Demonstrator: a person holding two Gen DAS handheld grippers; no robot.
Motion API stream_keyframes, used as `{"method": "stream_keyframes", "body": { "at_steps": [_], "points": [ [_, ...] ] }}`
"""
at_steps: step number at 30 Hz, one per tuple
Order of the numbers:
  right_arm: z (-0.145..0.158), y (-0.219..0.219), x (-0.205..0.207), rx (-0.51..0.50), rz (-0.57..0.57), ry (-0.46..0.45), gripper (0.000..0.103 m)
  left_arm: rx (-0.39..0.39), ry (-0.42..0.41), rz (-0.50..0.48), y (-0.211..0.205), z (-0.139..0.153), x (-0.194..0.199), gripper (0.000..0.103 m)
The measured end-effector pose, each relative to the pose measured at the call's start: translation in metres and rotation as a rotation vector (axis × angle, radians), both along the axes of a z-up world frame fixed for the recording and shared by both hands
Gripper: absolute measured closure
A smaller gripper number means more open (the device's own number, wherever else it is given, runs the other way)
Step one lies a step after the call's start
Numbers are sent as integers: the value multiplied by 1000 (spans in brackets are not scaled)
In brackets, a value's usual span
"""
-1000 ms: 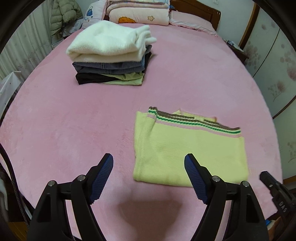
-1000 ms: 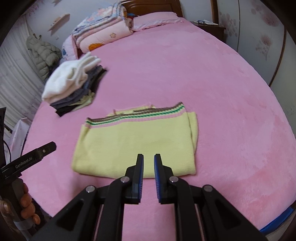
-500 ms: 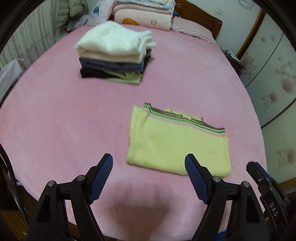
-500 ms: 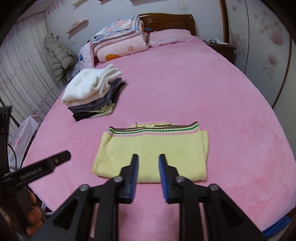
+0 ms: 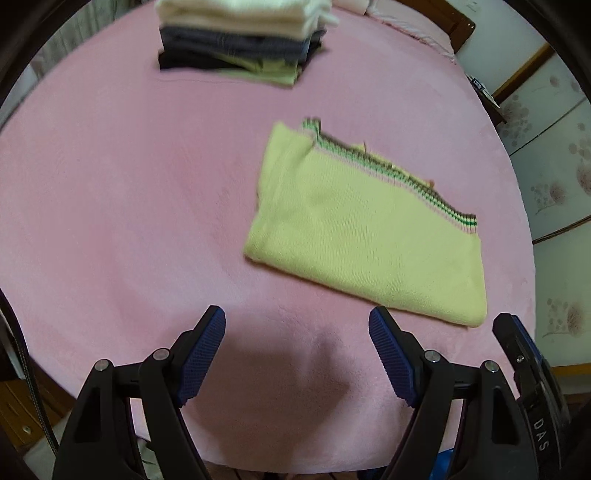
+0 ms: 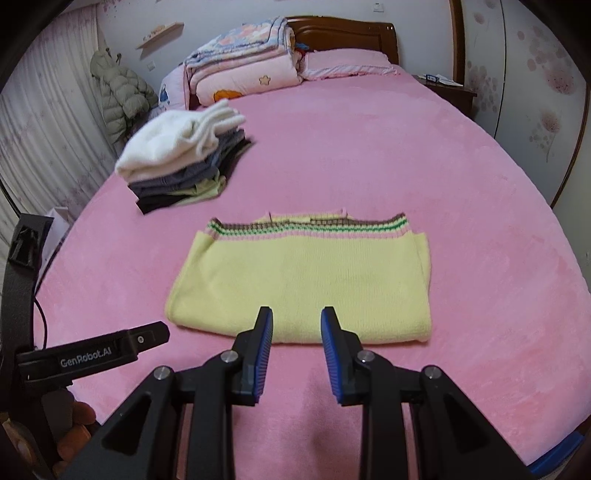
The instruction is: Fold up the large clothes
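Right wrist view, rectangular folded yellow knit sweater [image 6: 303, 280], fuzzy pink blanket [image 6: 424, 166]

Place: I'm looking at a home bedroom.
Bed [image 6: 369, 147]: pink cover, wooden headboard [image 6: 343, 33], pillow [image 6: 347, 62].
Bedding: folded quilts [image 6: 243, 70] by the headboard.
Side: nightstand [image 6: 450, 92], jacket [image 6: 122, 96] hanging, curtain [image 6: 48, 140].

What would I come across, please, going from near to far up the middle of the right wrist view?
Right claw → yellow sweater → bare pink bedspread → pink pillow → wooden headboard.
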State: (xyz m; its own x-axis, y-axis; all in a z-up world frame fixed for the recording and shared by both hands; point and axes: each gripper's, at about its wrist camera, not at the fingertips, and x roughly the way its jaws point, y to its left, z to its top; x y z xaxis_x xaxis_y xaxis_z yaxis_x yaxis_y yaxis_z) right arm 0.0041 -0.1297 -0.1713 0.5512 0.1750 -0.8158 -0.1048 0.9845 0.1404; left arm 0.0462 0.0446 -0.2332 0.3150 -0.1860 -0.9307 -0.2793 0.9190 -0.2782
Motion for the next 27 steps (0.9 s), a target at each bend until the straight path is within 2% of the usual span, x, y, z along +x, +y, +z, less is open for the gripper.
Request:
{"method": "stream_keyframes", "body": {
  "at_steps": [6, 12, 19, 27],
  "points": [
    [-23, -1, 8, -1, 0, 14, 76, -138, 17, 1, -3, -43, 9, 24],
    [-40, -2, 22, -3, 7, 17, 76, -308, -57, 55, 2, -78, 22, 24],
    [-56, 1, 33, 0, 14, 27, 76, -358, -165, 109, 18, -90, 47, 26],
    [-70, 7, 51, 7, 10, 28, 76, -386, -237, 78, 18, -95, 72, 26]
  ]
}}
